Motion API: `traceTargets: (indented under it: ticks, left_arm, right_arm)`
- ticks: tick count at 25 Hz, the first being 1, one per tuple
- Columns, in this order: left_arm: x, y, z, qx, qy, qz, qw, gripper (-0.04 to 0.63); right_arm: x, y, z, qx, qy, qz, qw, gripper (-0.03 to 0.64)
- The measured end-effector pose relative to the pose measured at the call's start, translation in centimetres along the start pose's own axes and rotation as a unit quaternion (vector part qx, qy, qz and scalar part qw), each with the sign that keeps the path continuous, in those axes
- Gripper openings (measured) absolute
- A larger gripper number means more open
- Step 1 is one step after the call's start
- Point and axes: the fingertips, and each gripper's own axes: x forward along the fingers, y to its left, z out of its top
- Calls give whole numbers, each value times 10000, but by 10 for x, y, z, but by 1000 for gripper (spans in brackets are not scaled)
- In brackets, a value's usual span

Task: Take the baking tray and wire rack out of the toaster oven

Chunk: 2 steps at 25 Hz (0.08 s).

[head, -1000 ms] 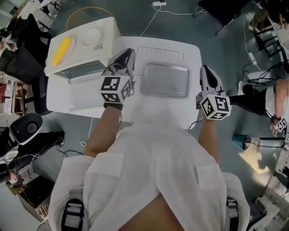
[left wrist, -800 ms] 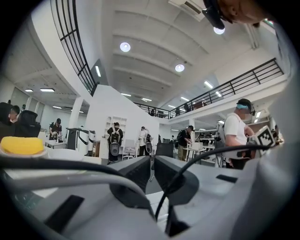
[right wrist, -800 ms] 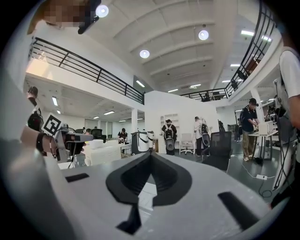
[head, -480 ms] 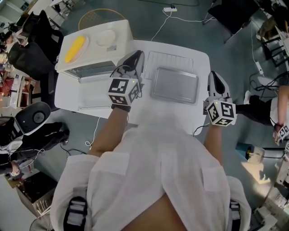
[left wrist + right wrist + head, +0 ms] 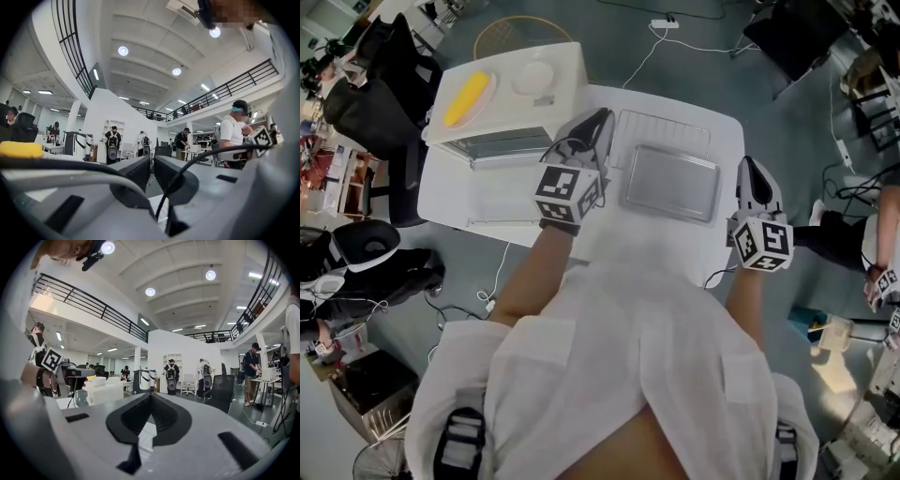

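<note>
baking tray (image 5: 670, 183) and wire rack (image 5: 661, 127) lie on surface (image 5: 727, 141) beside toaster oven (image 5: 511, 94), so removal looks done | left tool (image 5: 600, 120) barely ajar, empty | right tool (image 5: 750, 169) closed, empty: nothing left to carry

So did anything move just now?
Nothing really moved; only the head view shifted a little. The baking tray and wire rack still lie on the table beside the toaster oven, and the left gripper and right gripper still hover empty.
</note>
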Motion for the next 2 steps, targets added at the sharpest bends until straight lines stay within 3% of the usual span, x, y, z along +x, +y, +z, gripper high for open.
traceTargets:
  ticks: [2]
  left_arm:
    - [0, 0, 0, -11, -15, -21, 10000, 29]
  right_arm:
    - [-1, 1, 0, -9, 10, -1, 10000, 2]
